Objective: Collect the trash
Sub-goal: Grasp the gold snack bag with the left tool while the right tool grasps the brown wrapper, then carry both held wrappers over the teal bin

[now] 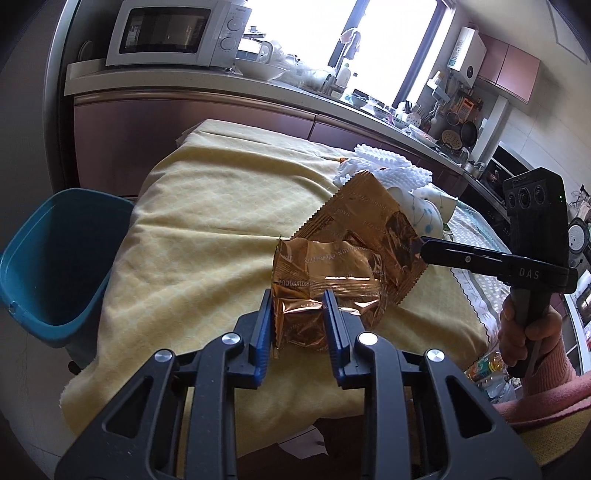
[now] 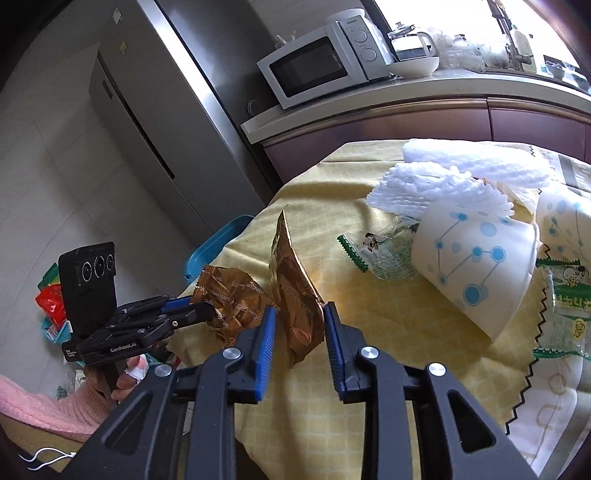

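Two copper foil wrappers lie on the yellow tablecloth [image 1: 192, 221]. My left gripper [image 1: 301, 321] is shut on the crumpled wrapper [image 1: 325, 280], which also shows in the right wrist view [image 2: 236, 295]. My right gripper [image 2: 299, 332] is shut on the flat wrapper [image 2: 295, 288], which stands on edge; in the left wrist view this wrapper [image 1: 365, 221] is held by the right gripper [image 1: 424, 247] at its right side. A teal bin [image 1: 55, 258] stands left of the table.
A white paper bowl with blue dots [image 2: 476, 266] lies tipped on the table. White foam netting [image 2: 461, 177] and green snack wrappers [image 2: 384, 254] lie beside it. A counter with a microwave [image 1: 173, 33] runs behind; a fridge [image 2: 155, 129] stands at left.
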### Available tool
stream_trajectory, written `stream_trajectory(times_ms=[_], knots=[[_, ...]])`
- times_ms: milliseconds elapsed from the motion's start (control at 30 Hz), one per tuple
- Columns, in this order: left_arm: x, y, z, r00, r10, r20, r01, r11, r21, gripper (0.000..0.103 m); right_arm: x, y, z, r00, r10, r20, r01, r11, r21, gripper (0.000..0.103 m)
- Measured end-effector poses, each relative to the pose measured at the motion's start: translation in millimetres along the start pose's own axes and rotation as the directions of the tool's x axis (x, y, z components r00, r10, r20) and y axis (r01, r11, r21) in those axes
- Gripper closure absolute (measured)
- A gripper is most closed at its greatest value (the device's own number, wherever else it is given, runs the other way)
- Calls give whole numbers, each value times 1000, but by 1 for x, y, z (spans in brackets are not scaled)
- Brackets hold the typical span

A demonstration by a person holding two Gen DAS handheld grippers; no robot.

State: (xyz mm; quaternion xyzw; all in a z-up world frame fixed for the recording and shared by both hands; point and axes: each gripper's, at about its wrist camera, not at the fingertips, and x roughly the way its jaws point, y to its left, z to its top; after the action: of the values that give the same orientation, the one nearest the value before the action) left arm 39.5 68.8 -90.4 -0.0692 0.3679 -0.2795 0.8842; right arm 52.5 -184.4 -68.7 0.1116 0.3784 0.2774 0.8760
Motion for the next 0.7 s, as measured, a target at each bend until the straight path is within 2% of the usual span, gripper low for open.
stream_trajectory(times_ms=[33, 100, 233, 433, 600, 700], knots=[[-2, 2, -1, 1000, 1, 4, -1, 1000, -4, 77, 4, 5, 2, 1000, -16, 2, 16, 1000, -11, 80], [-3, 3, -1, 1000, 4, 11, -4, 1000, -8, 77, 7, 12, 3, 1000, -17, -20, 16, 999, -38, 101], [-9, 10, -1, 999, 22, 22, -22, 999, -23, 77, 14, 25, 6, 998, -53, -28, 50, 994, -97, 101], [-33, 29, 6, 994, 75, 82, -70, 996, -54, 78, 11, 39, 21, 999, -21, 29, 24, 994, -110, 101], [-59, 56, 20, 977, 165, 133, -153, 984, -94, 78, 29, 58, 45, 999, 31, 37, -25, 990, -139, 101], [-72, 78, 28, 960, 236, 150, -218, 967, -130, 78, 50, 71, 57, 997, 68, 20, -64, 987, -145, 101]])
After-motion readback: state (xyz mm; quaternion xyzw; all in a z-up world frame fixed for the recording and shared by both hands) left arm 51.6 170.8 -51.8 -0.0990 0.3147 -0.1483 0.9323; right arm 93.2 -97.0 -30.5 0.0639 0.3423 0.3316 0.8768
